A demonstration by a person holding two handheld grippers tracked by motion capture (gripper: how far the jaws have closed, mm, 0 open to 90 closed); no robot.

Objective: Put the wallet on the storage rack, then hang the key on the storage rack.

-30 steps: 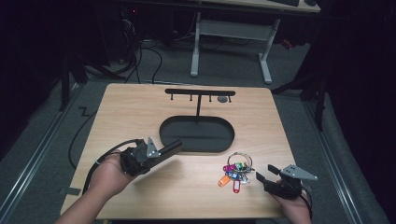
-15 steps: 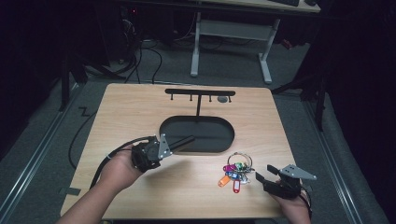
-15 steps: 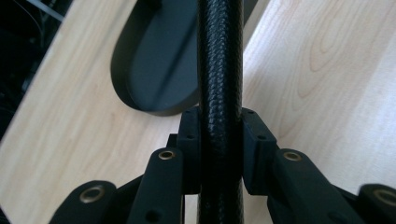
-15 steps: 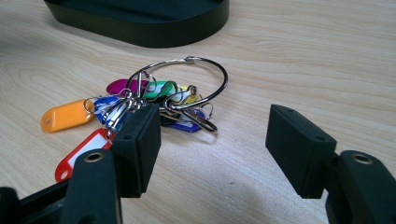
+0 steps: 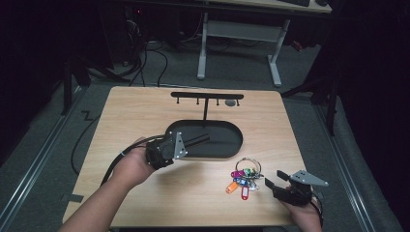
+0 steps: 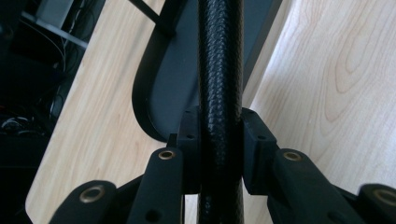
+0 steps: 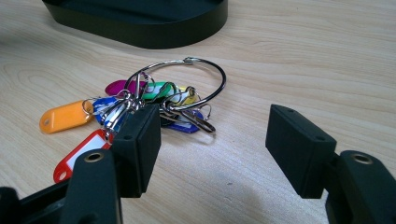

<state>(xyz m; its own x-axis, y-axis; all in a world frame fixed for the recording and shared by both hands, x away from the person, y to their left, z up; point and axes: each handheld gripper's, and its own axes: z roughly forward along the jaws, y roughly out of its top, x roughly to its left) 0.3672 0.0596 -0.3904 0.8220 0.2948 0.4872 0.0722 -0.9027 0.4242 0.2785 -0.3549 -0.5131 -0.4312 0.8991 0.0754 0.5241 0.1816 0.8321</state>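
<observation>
A ring of keys with coloured tags (image 5: 244, 176) (image 7: 163, 100) lies on the wooden table (image 5: 145, 111), just in front of a black oval stand base (image 5: 237, 130) (image 7: 140, 18) (image 6: 163, 84). A thin post on the base carries a crossbar with hooks (image 5: 208, 95). My left gripper (image 5: 186, 145) (image 6: 219, 126) is at the base's left end, shut on a black textured rod (image 6: 219, 56) (image 5: 196, 140) that reaches out over the base. My right gripper (image 5: 274, 178) (image 7: 215, 135) stands open just right of the keys, with nothing between its pads.
A small grey object (image 5: 231, 102) hangs from the crossbar near its right end. Bare wood lies left and front of the base. Beyond the table's far edge stand a desk frame (image 5: 237, 34) and floor cables (image 5: 145, 58).
My left hand has moved right and a little away from me, bringing the rod from beside the base to over its left end. The right gripper and keys have stayed still.
</observation>
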